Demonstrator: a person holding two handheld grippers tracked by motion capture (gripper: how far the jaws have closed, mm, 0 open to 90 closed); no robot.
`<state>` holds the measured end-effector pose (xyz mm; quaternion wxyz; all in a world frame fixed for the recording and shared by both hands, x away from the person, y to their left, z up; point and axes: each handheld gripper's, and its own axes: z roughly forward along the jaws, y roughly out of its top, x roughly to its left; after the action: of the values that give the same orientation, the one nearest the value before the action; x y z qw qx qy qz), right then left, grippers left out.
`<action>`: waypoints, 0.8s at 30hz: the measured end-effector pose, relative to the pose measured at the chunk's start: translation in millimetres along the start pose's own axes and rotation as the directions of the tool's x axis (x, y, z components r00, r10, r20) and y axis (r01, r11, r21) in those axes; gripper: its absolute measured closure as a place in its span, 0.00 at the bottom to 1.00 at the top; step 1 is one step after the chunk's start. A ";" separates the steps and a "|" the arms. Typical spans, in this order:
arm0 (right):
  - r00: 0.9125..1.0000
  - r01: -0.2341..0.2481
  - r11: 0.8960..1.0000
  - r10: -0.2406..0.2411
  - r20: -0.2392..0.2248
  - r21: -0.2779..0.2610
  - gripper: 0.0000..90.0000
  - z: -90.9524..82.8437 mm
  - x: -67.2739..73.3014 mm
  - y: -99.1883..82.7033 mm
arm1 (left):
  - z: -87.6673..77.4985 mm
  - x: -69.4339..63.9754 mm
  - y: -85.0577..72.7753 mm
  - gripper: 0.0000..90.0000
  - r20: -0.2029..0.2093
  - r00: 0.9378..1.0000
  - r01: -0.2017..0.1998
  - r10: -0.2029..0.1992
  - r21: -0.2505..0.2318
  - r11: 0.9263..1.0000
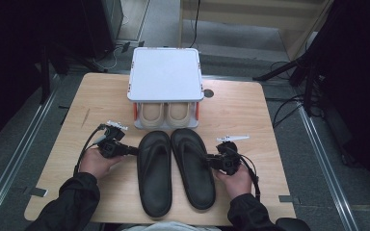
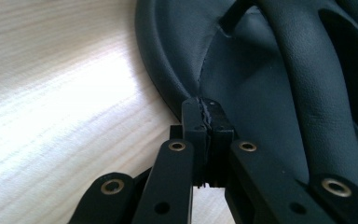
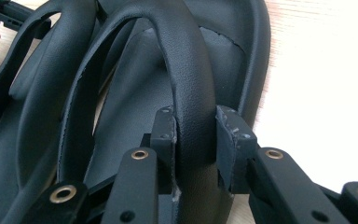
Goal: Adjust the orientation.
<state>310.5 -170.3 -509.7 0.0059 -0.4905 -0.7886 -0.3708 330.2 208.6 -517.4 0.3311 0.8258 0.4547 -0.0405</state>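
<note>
Flip-flops, black rubber pair: side by side, long axes toward white box | left gripper: jaws clenched on left sandal's edge | right gripper: half-open jaws astride right sandal's strap, grasping it.

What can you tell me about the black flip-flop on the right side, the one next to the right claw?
The right flip-flop is black and looks like soft, smooth foam or rubber. It has a thick oval sole with a raised rim and a rounded Y-shaped strap. It lies flat on the wooden table, toe toward the white rack, close beside its twin. The right claw has its two jaws around the outer strap, one on each side; whether they press on it I cannot tell.
</note>
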 end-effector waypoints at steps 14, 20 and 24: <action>1.000 0.011 1.000 -0.011 -0.009 -0.009 0.75 1.5 0.7 -0.5 | 1.3 -11.8 -2.1 0.94 0.044 0.999 -0.014 0.014 0.011 1.000; 0.999 0.047 0.998 -0.046 0.009 -0.047 0.68 -6.0 5.3 1.7 | -7.4 -12.9 0.2 0.87 0.047 0.999 -0.014 0.015 -0.021 1.000; 0.997 0.071 0.993 -0.070 0.022 -0.096 0.66 -16.9 10.0 3.1 | -15.7 -12.8 0.5 0.79 0.063 0.998 -0.002 0.005 -0.057 0.998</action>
<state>301.7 -171.8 -492.0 -0.0383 -0.4655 -0.7867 -0.4037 319.4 208.4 -500.2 0.3686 0.8153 0.4435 -0.0532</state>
